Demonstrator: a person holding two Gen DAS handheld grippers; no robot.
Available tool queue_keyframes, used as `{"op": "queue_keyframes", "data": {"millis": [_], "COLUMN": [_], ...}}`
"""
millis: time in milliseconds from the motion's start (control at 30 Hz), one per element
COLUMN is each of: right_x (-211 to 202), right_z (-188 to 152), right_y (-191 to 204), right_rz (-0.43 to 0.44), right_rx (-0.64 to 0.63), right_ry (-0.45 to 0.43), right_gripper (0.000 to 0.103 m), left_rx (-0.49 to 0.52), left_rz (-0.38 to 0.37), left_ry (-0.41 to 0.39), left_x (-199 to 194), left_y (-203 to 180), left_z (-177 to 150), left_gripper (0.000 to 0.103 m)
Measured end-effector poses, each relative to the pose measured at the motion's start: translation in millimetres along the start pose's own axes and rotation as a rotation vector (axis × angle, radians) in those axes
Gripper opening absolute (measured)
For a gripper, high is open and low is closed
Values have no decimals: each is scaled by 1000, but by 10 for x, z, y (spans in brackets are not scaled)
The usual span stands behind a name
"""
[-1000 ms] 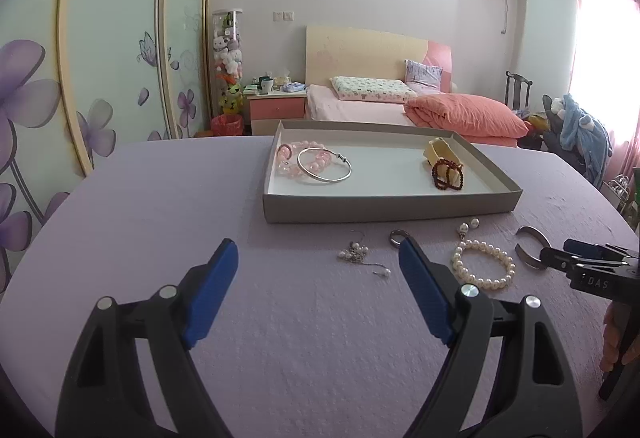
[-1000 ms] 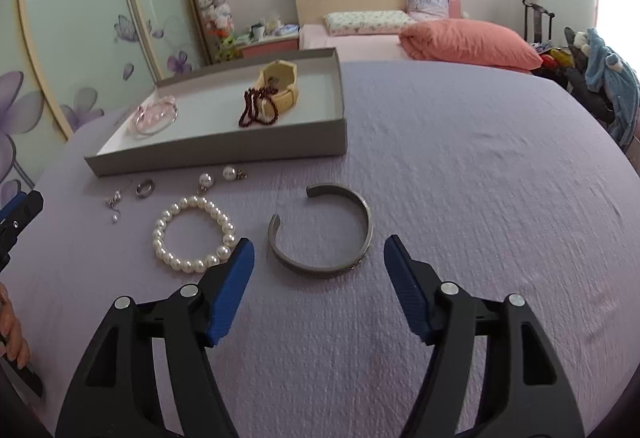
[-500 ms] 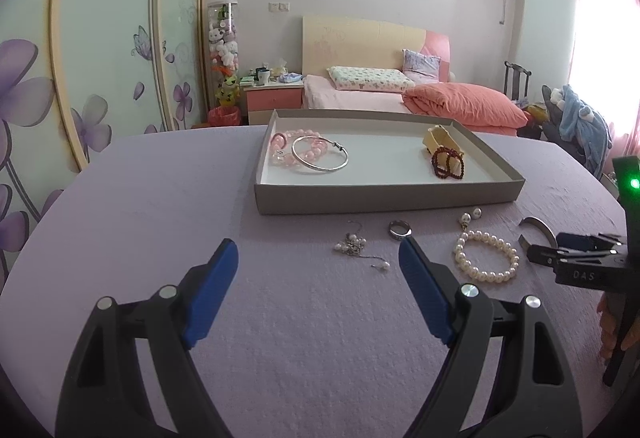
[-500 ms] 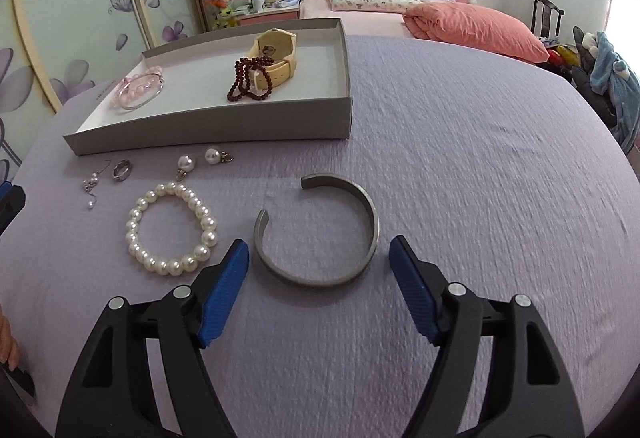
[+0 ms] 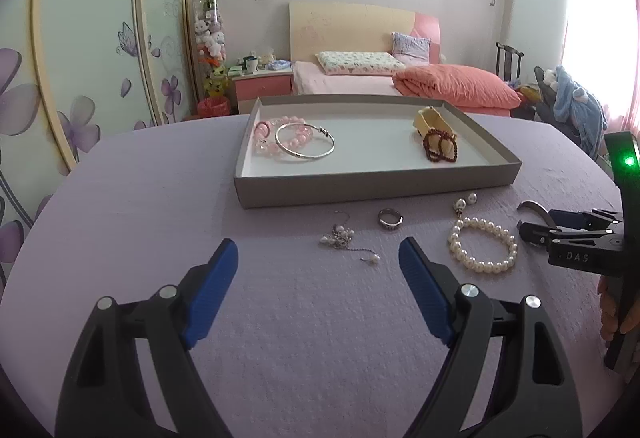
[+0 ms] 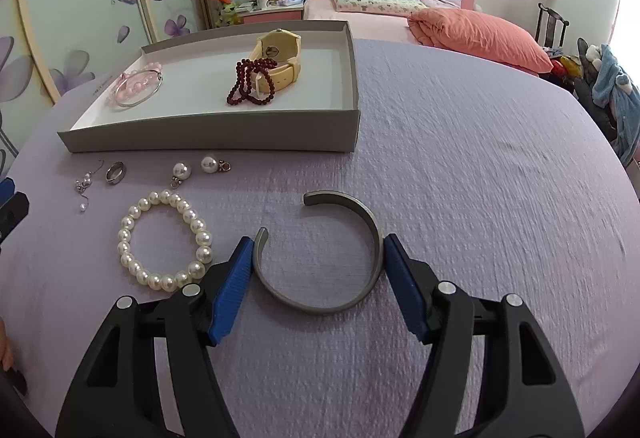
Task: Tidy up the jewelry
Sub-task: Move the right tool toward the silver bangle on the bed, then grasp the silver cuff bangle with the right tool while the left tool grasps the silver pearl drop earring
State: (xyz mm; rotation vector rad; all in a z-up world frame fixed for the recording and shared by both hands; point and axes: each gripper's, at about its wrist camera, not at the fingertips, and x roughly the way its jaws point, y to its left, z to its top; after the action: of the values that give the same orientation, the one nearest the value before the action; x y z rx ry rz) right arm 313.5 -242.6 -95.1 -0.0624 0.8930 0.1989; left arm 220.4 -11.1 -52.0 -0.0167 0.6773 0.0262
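Observation:
A grey metal cuff bangle lies on the purple cloth between the blue pads of my right gripper. Its jaws are closing and both pads touch the cuff's sides. Left of it lie a pearl bracelet, two pearl earrings, a ring and a small chain earring. My left gripper hangs open and empty above the cloth, just short of the chain earring and ring. The grey tray holds a pink bead bracelet, a silver bangle, a yellow watch and dark red beads.
The tray stands at the back of the purple-covered table. Beyond the table are a bed with an orange pillow, a nightstand and flowered wardrobe doors. A hand holds the right gripper's handle at the right edge of the left wrist view.
My right gripper has moved forward over the cuff, and its jaws have narrowed until the pads meet the cuff's sides. The left gripper has stayed open, with only a small tilt.

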Motion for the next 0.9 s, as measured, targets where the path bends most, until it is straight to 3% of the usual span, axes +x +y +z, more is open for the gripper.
{"op": "queue_keyframes", "data": {"millis": [467, 533, 700, 900], "right_x": [-54, -64, -73, -88], "right_z": [7, 13, 15, 28], "right_y": [-74, -77, -89, -80], "right_rz": [24, 28, 32, 40], "right_rx": [49, 50, 58, 59], "right_ry": [-24, -28, -34, -40], "right_gripper": [65, 65, 65, 65], "left_rx": [63, 67, 63, 74], "left_rz": [-20, -23, -41, -47], "left_ry": [138, 160, 211, 232], "left_x": [419, 485, 657, 762], "left_y": [-79, -98, -117, -187], "left_z": [102, 119, 145, 183], "left_gripper": [79, 69, 56, 46]}}
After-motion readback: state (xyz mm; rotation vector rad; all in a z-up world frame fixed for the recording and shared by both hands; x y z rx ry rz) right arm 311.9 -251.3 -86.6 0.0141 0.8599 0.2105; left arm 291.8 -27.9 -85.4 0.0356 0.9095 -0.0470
